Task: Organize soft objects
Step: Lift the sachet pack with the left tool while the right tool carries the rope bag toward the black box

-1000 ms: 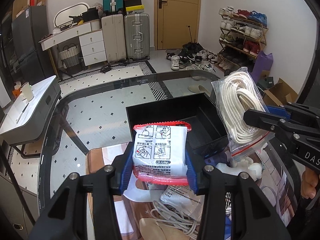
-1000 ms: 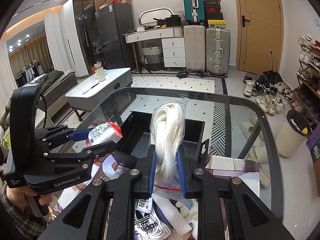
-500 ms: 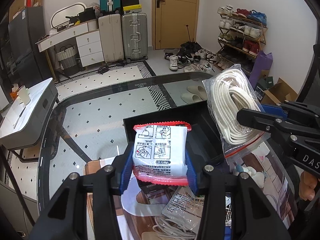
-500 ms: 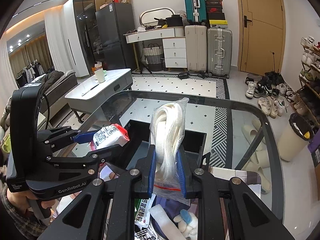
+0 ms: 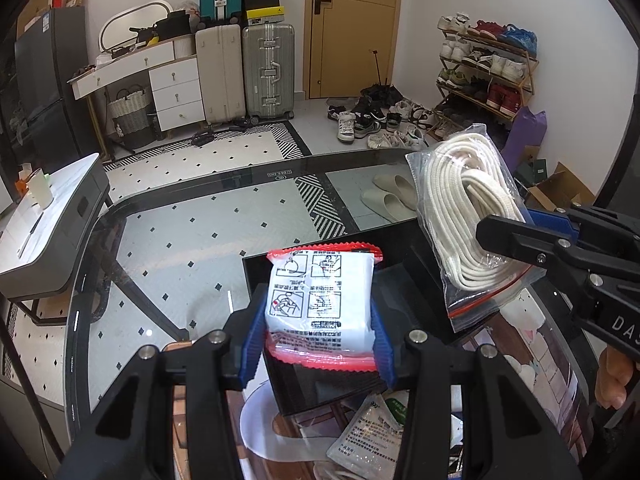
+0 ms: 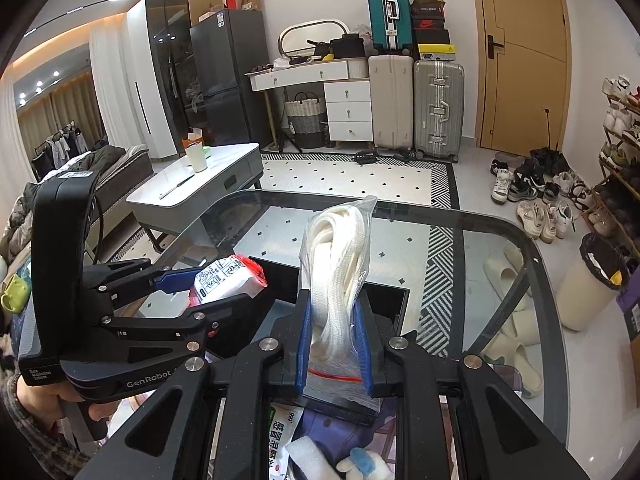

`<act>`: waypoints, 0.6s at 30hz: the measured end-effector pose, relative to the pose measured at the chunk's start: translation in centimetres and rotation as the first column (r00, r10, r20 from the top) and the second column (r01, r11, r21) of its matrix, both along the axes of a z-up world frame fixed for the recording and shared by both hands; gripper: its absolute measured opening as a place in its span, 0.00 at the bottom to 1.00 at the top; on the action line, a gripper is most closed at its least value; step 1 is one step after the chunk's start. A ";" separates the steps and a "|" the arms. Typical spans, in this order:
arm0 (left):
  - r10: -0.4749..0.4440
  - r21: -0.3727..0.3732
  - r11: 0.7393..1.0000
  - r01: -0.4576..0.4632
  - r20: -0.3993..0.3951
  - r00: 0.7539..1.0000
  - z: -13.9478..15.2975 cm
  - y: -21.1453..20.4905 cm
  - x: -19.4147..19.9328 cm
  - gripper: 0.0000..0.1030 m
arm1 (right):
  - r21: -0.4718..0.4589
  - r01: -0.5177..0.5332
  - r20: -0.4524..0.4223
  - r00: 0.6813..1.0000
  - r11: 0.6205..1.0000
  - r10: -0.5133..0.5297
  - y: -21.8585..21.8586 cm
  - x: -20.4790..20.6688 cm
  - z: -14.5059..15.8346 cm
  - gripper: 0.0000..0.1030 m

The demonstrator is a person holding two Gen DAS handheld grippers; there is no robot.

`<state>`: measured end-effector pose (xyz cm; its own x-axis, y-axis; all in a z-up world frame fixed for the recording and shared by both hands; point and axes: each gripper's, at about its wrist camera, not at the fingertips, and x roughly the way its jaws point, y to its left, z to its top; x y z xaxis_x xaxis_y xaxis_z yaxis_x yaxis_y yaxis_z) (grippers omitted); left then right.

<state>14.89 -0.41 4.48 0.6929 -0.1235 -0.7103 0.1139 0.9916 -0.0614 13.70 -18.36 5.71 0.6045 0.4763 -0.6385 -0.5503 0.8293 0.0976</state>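
Left wrist view: left claw (image 5: 320, 328) is gripping a white packet (image 5: 320, 300); right claw (image 6: 334, 344) is clamping a rope bag (image 6: 338, 280) above the black box (image 5: 416, 280).

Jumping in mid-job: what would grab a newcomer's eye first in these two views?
Both grippers are loaded. The left gripper pinches a white packet with red edges over the near part of the black box, while the right gripper clamps a clear bag of white rope held up beside it. More soft packets litter the glass table below.
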 end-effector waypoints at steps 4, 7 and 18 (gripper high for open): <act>-0.007 -0.005 1.000 0.007 -0.013 1.000 -0.4 -0.2 0.7 0.44 | 0.009 -0.001 0.000 1.000 1.000 0.001 -0.2 0.6 -0.3 0.19; -0.009 -0.021 1.000 0.008 -0.030 0.999 -0.9 -0.4 1.2 0.44 | 0.010 -0.004 -0.012 1.000 1.000 0.004 -0.4 0.9 -1.0 0.19; -0.028 -0.029 0.999 0.026 -0.079 0.996 -2.7 -1.6 1.9 0.44 | -0.018 -0.023 -0.064 0.998 1.000 0.021 0.4 2.1 -3.3 0.19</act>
<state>16.77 -2.05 1.75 0.6304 -0.1619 -0.7592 0.1339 0.9860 -0.0990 15.81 -17.95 2.40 0.5517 0.4766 -0.6845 -0.5616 0.8190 0.1176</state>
